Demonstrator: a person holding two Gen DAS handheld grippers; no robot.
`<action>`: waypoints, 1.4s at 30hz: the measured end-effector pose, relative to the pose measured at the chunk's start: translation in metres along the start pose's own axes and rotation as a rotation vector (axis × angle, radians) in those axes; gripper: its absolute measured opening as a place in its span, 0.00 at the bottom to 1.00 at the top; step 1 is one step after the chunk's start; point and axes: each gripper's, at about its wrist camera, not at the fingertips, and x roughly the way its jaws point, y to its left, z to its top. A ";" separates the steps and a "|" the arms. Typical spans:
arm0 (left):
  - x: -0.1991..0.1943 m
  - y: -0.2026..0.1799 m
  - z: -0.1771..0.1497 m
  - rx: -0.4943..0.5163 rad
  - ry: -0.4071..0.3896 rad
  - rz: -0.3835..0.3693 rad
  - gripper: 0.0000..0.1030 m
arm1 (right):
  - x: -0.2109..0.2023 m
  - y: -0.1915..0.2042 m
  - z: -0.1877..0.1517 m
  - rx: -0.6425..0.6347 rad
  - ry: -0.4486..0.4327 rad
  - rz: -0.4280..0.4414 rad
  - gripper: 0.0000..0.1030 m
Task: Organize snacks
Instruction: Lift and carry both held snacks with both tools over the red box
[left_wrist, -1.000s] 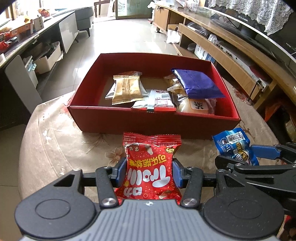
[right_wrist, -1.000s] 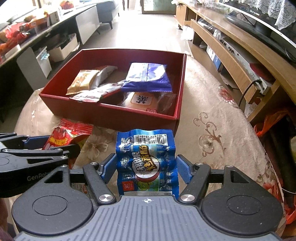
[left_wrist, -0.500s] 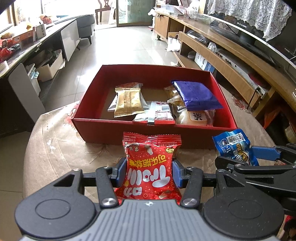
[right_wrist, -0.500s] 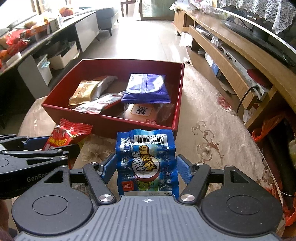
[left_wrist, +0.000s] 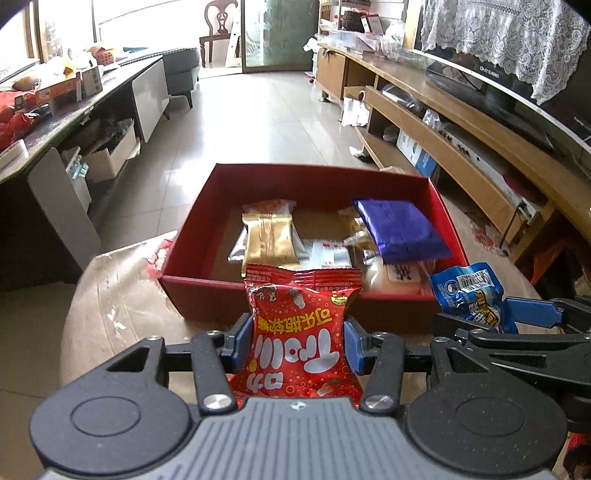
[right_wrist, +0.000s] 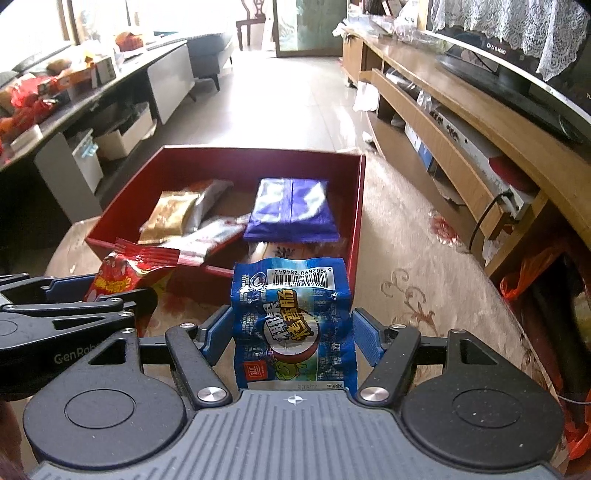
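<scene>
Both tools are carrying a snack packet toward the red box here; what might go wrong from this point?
1. The left tool and right tool travel side by side, close together; they may bump over the red box.
2. The red packet and blue packet are soft and pinched only at the sides, so either might slip.
3. The near right of the box is crowded by the purple packet and others; a drop there may land on the pile.
</scene>
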 end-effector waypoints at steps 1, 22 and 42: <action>0.000 0.001 0.001 -0.003 -0.004 0.000 0.48 | 0.000 0.000 0.002 0.001 -0.004 0.001 0.73; 0.035 0.013 0.052 -0.066 -0.040 0.058 0.46 | 0.032 0.003 0.051 0.031 -0.054 -0.005 0.73; 0.084 0.012 0.065 -0.085 0.010 0.110 0.46 | 0.074 0.004 0.063 0.025 -0.023 -0.008 0.73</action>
